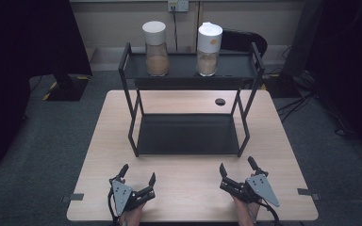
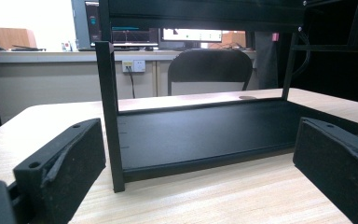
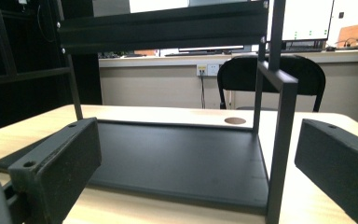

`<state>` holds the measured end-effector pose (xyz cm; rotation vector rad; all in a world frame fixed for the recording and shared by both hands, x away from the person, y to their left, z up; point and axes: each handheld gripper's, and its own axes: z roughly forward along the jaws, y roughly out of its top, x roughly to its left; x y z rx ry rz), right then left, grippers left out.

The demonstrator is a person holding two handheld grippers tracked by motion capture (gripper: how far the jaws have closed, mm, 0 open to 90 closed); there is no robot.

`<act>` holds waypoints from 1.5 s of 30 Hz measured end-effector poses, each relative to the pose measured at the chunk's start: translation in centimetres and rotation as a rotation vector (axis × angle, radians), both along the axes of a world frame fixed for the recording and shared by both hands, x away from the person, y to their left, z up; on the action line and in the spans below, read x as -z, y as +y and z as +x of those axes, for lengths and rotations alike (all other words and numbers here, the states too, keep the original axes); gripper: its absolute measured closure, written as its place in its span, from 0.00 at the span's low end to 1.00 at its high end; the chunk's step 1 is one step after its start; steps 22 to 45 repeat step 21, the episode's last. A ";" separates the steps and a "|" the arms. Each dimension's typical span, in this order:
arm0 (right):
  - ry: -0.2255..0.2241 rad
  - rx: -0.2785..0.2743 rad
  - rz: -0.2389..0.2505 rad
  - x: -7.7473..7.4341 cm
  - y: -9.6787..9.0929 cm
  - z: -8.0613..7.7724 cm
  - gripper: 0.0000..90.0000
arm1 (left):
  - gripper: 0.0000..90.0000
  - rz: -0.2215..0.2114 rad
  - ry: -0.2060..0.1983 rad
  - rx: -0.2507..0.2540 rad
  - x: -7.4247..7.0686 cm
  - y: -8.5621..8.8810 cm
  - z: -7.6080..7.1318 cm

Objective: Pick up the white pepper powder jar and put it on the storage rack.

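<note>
rack (image 1: 188,134) mid-table (image 1: 99,155) | two jars (image 1: 156,48) on rack's top shelf | left tool (image 1: 135,180), right tool (image 1: 238,173) released, empty, before rack | step: start pose, likely | next: reach for a jar

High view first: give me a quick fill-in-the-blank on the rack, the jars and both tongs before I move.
1. Both jars, the left jar and the right jar, stand on the ____ shelf of the black rack.
2. The rack's bottom shelf holds ____ jars.
3. The left tongs and right tongs both have their jaws ____.
4. Each jar has a ____ lid.

Missing words: top; no; open; white
</note>
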<state>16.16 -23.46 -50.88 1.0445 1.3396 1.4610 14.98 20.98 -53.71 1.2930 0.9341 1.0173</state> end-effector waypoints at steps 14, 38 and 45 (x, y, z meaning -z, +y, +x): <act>0.015 0.033 -0.051 2.0 0.8 0.0 0.00 | 0.01 -0.001 0.000 -0.002 0.0 -0.1 0.0; -0.005 0.042 -0.070 2.4 1.2 -0.2 0.00 | 0.01 -0.001 0.000 -0.002 0.0 0.0 0.0; -0.005 0.042 -0.070 2.4 1.2 -0.2 0.00 | 0.01 -0.001 0.000 -0.002 0.0 0.0 0.0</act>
